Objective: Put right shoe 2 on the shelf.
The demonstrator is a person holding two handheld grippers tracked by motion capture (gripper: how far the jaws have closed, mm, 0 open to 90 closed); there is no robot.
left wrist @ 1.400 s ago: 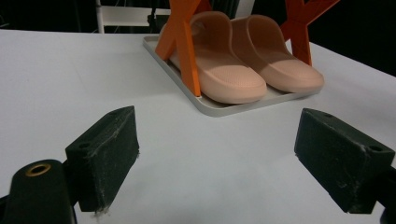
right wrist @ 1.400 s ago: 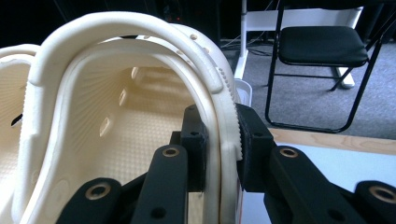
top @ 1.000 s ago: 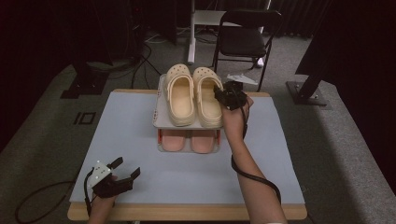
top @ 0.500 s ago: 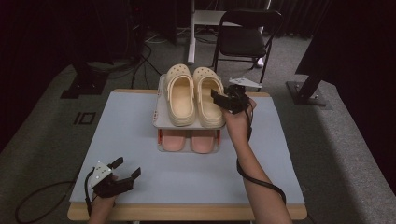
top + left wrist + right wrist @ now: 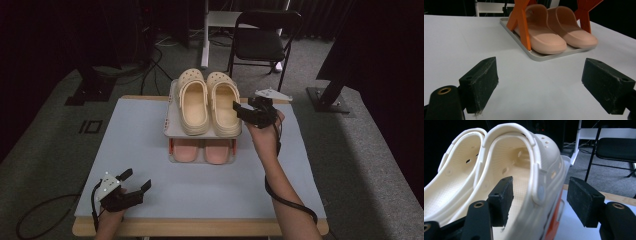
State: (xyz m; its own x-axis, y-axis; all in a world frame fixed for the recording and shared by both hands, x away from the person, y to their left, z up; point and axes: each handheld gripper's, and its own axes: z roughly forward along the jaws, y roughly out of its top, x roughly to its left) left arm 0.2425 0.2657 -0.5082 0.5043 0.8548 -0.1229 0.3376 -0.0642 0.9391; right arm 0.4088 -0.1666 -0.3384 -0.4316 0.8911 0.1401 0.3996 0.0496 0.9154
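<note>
A pair of cream clogs (image 5: 222, 102) sits on the top shelf (image 5: 171, 131) of a small two-tier rack. Pink slippers (image 5: 202, 150) lie on the bottom tray (image 5: 541, 55). My right gripper (image 5: 239, 111) is at the right clog's outer side. Its jaws have just been opening and now straddle that clog's side wall (image 5: 537, 170). One pad is inside the shoe and one outside, and neither presses on it. My left gripper (image 5: 136, 179) rests near the table's front left corner, open with nothing between its pads (image 5: 480, 82), and faces the pink slippers (image 5: 554, 35).
The rack stands at the middle back of the pale blue table (image 5: 140, 150) on orange legs (image 5: 522, 27). A black folding chair (image 5: 265, 42) stands behind the table. Cables lie on the floor to the left (image 5: 150, 55).
My right gripper's jaws have spread apart and the hand has drifted a little to the right, off the clog's top. The left gripper has not moved.
</note>
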